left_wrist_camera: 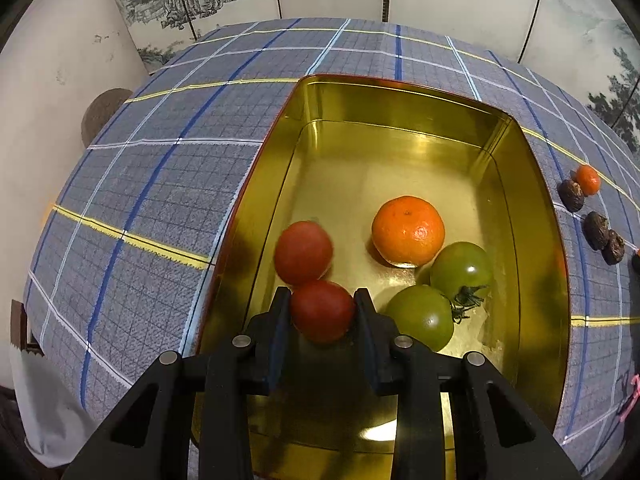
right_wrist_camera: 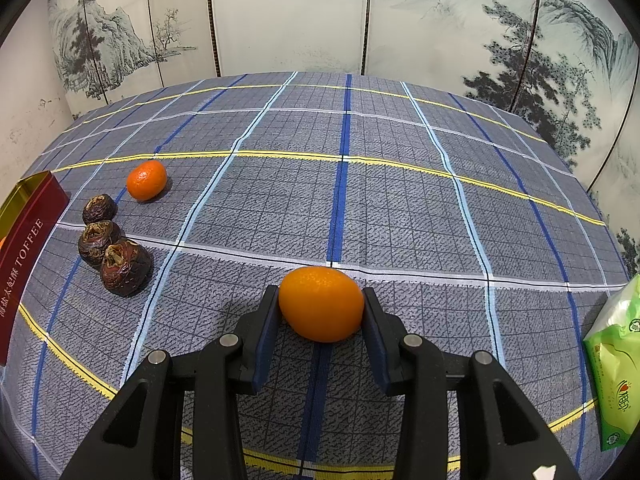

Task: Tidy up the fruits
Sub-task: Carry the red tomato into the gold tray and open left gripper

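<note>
Gold-lined tin point(left_wrist_camera: 400, 108) fills your left wrist view; your left gripper point(left_wrist_camera: 322, 304) pinches a red tomato point(left_wrist_camera: 322, 312) over it. Inside lie another red tomato point(left_wrist_camera: 303, 252), a mandarin point(left_wrist_camera: 408, 230) and two green tomatoes point(left_wrist_camera: 462, 268). Right wrist view: your right gripper point(right_wrist_camera: 321, 304) pinches an orange fruit point(right_wrist_camera: 321, 304) above the plaid counter point(right_wrist_camera: 400, 208), right of the tin.

- A folding screen point(right_wrist_camera: 288, 16) painted with ink mountains, pines and mist stands along the far side, its panels joined by dark seams.
- At far left a plain off-white wall point(left_wrist_camera: 52, 80) shows scuffs and small marks.
- A grey-blue checked tablecloth point(right_wrist_camera: 400, 208) with blue, white and yellow lines covers the table.
- Even, soft light throughout.
</note>
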Tool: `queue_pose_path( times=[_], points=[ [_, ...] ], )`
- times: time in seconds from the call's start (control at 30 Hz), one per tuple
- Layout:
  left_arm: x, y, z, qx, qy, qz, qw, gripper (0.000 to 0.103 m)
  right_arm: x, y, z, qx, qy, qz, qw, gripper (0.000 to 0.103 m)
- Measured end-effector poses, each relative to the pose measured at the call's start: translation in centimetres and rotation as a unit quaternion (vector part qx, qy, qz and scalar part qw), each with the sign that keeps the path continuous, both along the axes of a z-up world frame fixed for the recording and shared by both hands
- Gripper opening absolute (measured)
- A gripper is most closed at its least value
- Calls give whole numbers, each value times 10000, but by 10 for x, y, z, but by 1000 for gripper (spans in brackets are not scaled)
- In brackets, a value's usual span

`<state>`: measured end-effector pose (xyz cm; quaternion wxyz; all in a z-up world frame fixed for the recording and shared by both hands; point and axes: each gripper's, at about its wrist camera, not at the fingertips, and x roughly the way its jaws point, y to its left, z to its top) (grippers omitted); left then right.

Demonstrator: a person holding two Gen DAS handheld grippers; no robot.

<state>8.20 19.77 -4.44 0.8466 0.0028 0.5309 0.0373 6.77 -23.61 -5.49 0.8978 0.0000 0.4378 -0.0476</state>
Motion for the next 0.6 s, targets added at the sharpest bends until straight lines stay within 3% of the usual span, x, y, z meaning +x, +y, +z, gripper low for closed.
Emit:
queue_pose_path(
  times=[0.6],
  points=[
    [-4, -5, 3, 96, -9, -49, 9999, 34, 0, -2, 0, 15, 4, -12, 10000, 38]
  ],
)
